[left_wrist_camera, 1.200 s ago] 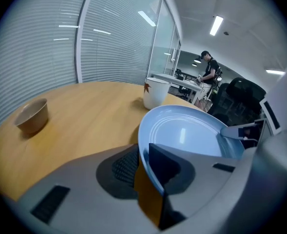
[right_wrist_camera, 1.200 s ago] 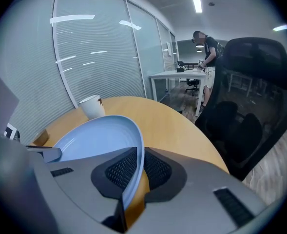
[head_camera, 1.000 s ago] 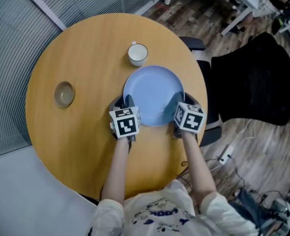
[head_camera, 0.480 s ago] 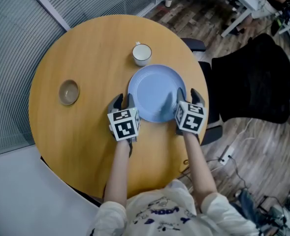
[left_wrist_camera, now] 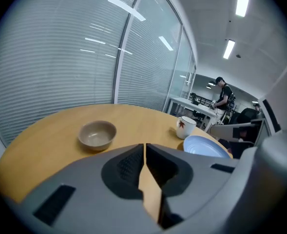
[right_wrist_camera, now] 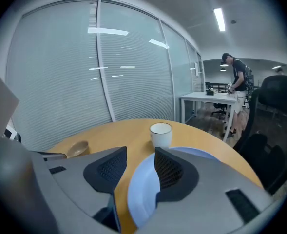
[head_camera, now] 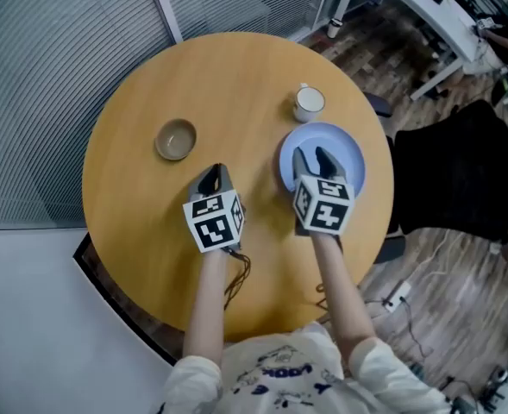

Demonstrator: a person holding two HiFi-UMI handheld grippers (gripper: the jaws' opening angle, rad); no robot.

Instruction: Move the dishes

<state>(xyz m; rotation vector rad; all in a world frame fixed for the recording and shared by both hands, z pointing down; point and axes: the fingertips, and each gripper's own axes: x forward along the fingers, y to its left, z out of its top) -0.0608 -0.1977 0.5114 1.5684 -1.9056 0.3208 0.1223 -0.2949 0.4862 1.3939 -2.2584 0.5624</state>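
A light blue plate (head_camera: 344,158) lies near the round wooden table's (head_camera: 150,231) right edge, with a white cup (head_camera: 309,102) just beyond it and a small beige bowl (head_camera: 176,140) to the left. My right gripper (head_camera: 311,158) is open, and its jaws stand over the plate's left part with the plate (right_wrist_camera: 142,186) showing in the gap. My left gripper (head_camera: 215,175) is shut with nothing in it, over bare wood between the bowl and the plate. From the left gripper (left_wrist_camera: 144,147) I see the bowl (left_wrist_camera: 97,134), the cup (left_wrist_camera: 185,127) and the plate (left_wrist_camera: 206,146) ahead.
A black office chair (head_camera: 460,171) stands close to the table's right side. Glass walls with blinds (head_camera: 64,50) run behind the table. A person (right_wrist_camera: 236,79) stands at a white desk (right_wrist_camera: 211,99) farther back. The bowl (right_wrist_camera: 77,148) is left of the right gripper.
My left gripper has come off the plate's left rim, moved left and shut. The right gripper has shifted over the plate. The head view has pulled back and swung left.
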